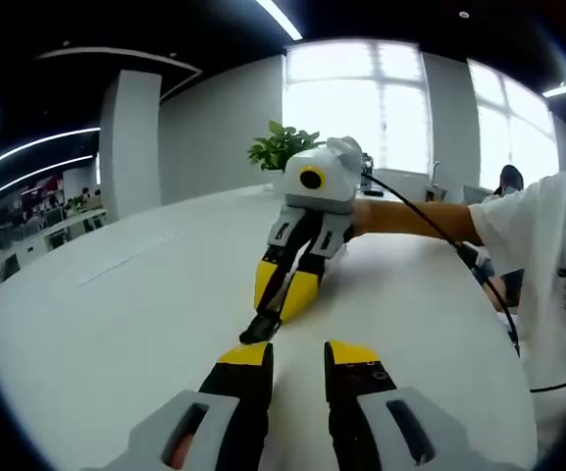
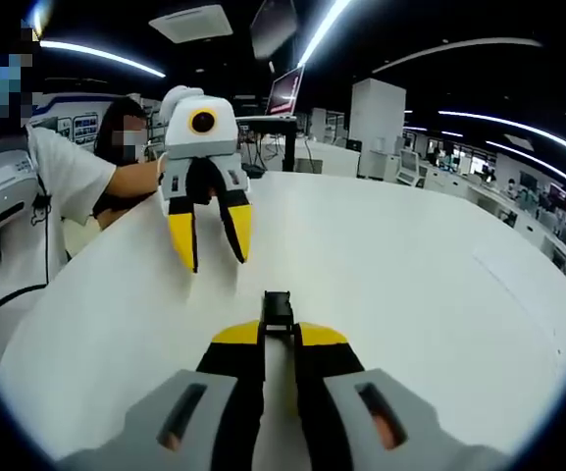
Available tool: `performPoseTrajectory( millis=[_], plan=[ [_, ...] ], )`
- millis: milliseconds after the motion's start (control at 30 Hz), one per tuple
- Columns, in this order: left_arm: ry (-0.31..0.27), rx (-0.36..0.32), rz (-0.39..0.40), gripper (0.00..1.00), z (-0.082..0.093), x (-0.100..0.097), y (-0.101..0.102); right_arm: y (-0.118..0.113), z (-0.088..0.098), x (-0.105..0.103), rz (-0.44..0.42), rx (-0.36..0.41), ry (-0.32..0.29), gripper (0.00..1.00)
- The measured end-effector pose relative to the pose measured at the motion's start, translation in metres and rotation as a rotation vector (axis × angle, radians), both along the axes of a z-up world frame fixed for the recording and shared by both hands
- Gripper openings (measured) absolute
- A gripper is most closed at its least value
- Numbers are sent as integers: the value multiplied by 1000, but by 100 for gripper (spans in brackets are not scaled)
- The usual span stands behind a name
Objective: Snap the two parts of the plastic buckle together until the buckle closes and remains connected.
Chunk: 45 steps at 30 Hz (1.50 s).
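Right tongs [image 2: 279, 336] are clamped on one black buckle part [image 2: 278, 312], which sticks out forward past the yellow tips; the left gripper view shows the same tongs [image 1: 275, 316] across the tabletop [image 1: 116, 324] with that dark piece [image 1: 259, 328] at their tips, low near the surface. Left tongs [image 1: 298, 355] stand apart with nothing visible between them; seen from the right gripper view they [image 2: 214, 247] hang spread and bare above the white tabletop [image 2: 439, 294]. Second buckle part: can't locate it in either view, so I can't tell where it sits. Progress, my read: one half is grasped, the other not picked up, no mating or snap yet. Most of the job remains: get the second half, align, press until it latches.
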State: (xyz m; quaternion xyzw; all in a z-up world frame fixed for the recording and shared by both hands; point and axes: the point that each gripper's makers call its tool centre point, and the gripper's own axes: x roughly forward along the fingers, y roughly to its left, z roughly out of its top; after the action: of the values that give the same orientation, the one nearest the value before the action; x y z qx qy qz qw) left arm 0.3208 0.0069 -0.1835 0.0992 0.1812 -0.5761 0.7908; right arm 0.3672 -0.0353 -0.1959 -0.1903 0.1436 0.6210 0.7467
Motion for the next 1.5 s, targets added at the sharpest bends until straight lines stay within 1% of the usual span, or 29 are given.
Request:
performPoseTrajectory(
  millis=[167, 333, 500, 567, 633, 767, 867, 900, 967, 1033, 1100, 1133, 1267, 1333, 1500],
  plan=[
    [6, -6, 8, 19, -1, 1, 2, 3, 0, 16, 9, -12, 1, 9],
    [15, -13, 18, 19, -2, 2, 5, 2, -4, 25, 5, -19, 10, 9],
    [19, -16, 26, 19, -4, 2, 6, -6, -4, 40, -13, -9, 16, 9],
    [22, -26, 29, 19, -3, 1, 5, -10, -4, 45, -17, -9, 17, 9],
    [24, -34, 29, 19, -3, 1, 4, -13, -3, 48, -10, -10, 7, 9],
    [24, -35, 32, 19, -4, 1, 3, -19, -4, 51, -18, -15, 18, 10],
    [27, -36, 29, 19, -5, 0, 3, -21, -4, 51, -3, -15, 3, 10],
    [28, -35, 29, 19, -5, 0, 3, -22, -4, 53, -12, -15, -11, 10],
    [27, -34, 30, 19, -5, 0, 3, -23, -3, 56, -21, -14, -11, 10],
    [26, -36, 32, 19, -5, 0, 4, -24, -2, 60, -33, 0, -1, 10],
    [27, -40, 34, 19, -5, 0, 4, -22, 3, 61, -48, 44, 4, 11],
    [27, -42, 35, 19, -4, 0, 4, -23, 5, 62, -50, 52, 7, 12],
    [24, -44, 48, 19, -3, 3, 6, -25, 8, 65, -69, 62, -2, 14],
    [23, -51, 55, 20, -2, 4, 7, -26, 10, 65, -77, 72, 4, 16],
    [20, -71, 94, 25, 3, 11, 11, -31, 14, 64, -121, 115, 0, 18]
  ],
)
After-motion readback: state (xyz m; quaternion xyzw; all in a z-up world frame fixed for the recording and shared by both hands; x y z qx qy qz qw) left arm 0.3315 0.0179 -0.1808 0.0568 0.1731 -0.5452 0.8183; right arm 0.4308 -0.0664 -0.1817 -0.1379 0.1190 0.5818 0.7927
